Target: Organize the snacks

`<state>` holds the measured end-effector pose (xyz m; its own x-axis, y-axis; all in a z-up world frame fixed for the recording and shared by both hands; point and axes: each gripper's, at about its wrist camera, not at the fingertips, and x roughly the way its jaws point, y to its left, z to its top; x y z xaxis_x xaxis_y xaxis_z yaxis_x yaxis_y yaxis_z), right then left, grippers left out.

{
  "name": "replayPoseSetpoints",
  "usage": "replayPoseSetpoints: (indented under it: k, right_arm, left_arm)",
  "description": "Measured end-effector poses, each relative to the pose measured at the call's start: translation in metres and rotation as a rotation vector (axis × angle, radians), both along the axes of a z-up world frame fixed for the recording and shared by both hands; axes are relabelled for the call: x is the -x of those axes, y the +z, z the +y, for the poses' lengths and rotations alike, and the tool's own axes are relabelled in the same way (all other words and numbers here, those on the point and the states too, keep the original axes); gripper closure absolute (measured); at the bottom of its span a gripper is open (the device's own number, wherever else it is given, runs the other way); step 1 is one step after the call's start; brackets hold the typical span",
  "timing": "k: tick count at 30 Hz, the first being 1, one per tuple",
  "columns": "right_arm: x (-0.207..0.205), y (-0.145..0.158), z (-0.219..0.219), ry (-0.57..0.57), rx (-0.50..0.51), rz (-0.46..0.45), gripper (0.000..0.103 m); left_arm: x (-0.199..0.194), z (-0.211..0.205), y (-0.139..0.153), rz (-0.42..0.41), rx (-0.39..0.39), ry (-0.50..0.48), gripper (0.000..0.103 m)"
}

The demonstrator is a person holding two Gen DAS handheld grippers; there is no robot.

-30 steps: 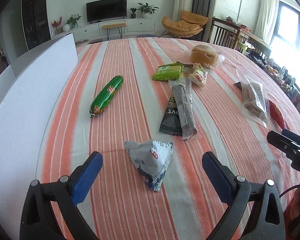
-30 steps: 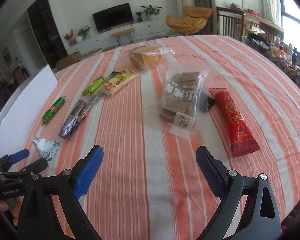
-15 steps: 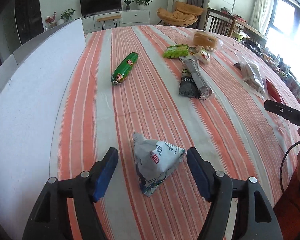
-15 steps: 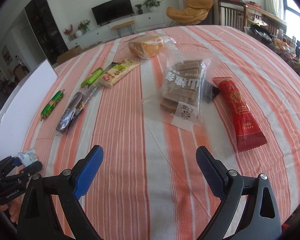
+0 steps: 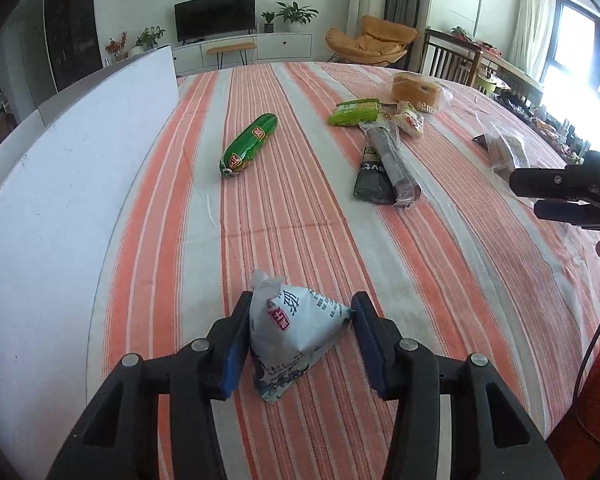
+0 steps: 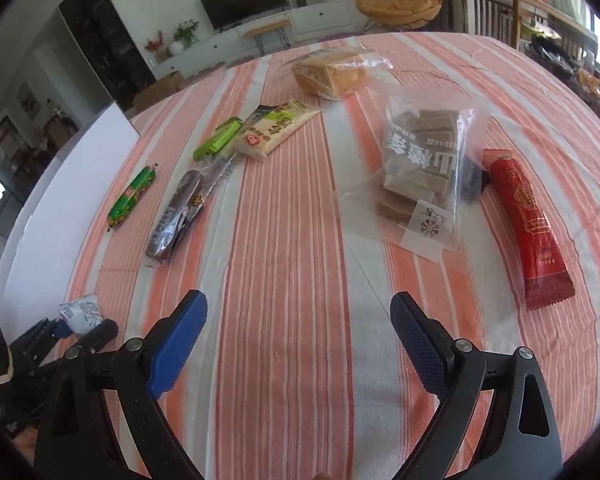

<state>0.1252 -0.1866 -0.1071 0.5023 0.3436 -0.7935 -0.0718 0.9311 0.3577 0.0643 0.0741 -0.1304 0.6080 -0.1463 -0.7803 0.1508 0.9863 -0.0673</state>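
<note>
1. Jaws of our left gripper (image 5: 299,338) are closing around the white triangular snack pouch (image 5: 290,330); the left blue pad lies against its side and the right pad touches its pointed corner, so we read the pouch as pinched between them while it sits on the table (image 5: 440,264).
2. Jaws of our right gripper (image 6: 298,336) stand wide open with only bare striped cloth between them, nothing held.
3. Ahead of the left jaws and a little to the left lies the green sausage (image 5: 249,146), alone on an orange stripe, well apart from the pouch.
4. Ahead and to the right of the left jaws, a dark flat packet (image 5: 370,172) lies under a clear-wrapped dark bar (image 5: 394,164), the two touching.
5. Beyond those sit a green wafer pack (image 5: 354,112) and a cream-coloured packet (image 5: 410,122), with a bagged bread loaf (image 5: 418,88) farther still.
6. Straight ahead of the right jaws and slightly right lies the clear bag of brown blocks (image 6: 420,160); a small dark packet (image 6: 471,182) pokes out from under its right edge.
7. Right of that bag, just beside it, lies the long red packet (image 6: 526,224), running toward the near table edge.
8. A white board (image 5: 60,208) stands along the table to the left of the left jaws.
9. From the right wrist view, the left gripper shows at the far lower left with the pouch at its tips.
</note>
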Motion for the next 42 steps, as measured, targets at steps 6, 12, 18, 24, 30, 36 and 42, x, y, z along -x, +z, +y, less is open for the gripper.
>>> replayPoseSetpoints:
  k: [6, 12, 18, 24, 30, 36, 42]
  right_arm:
    - [-0.074, 0.015, 0.075, 0.125, 0.017, 0.11, 0.048]
    - [-0.108, -0.013, 0.118, 0.143, 0.166, 0.215, 0.048]
    - [-0.085, -0.002, 0.099, 0.141, 0.142, 0.19, 0.082]
    - [-0.056, -0.008, 0.05, 0.122, 0.104, 0.243, 0.094]
    - [-0.06, -0.011, 0.035, 0.052, 0.027, 0.207, 0.055]
    - [-0.081, -0.019, 0.079, 0.077, 0.124, 0.182, 0.067]
    - [-0.084, -0.02, 0.099, 0.14, 0.235, 0.17, 0.085]
  left_arm:
    - [0.004, 0.016, 0.003, 0.026, 0.063, 0.027, 0.055]
    - [0.009, 0.023, 0.004, 0.04, 0.083, 0.05, 0.055]
    - [0.011, 0.025, 0.005, 0.044, 0.111, 0.046, 0.055]
    - [0.01, 0.018, 0.01, 0.044, 0.139, 0.025, 0.055]
    - [0.015, 0.005, 0.015, 0.043, 0.142, 0.005, 0.055]
    - [0.02, 0.0, 0.022, 0.031, 0.128, -0.001, 0.055]
    - [0.025, 0.002, 0.031, 0.04, 0.143, -0.005, 0.056]
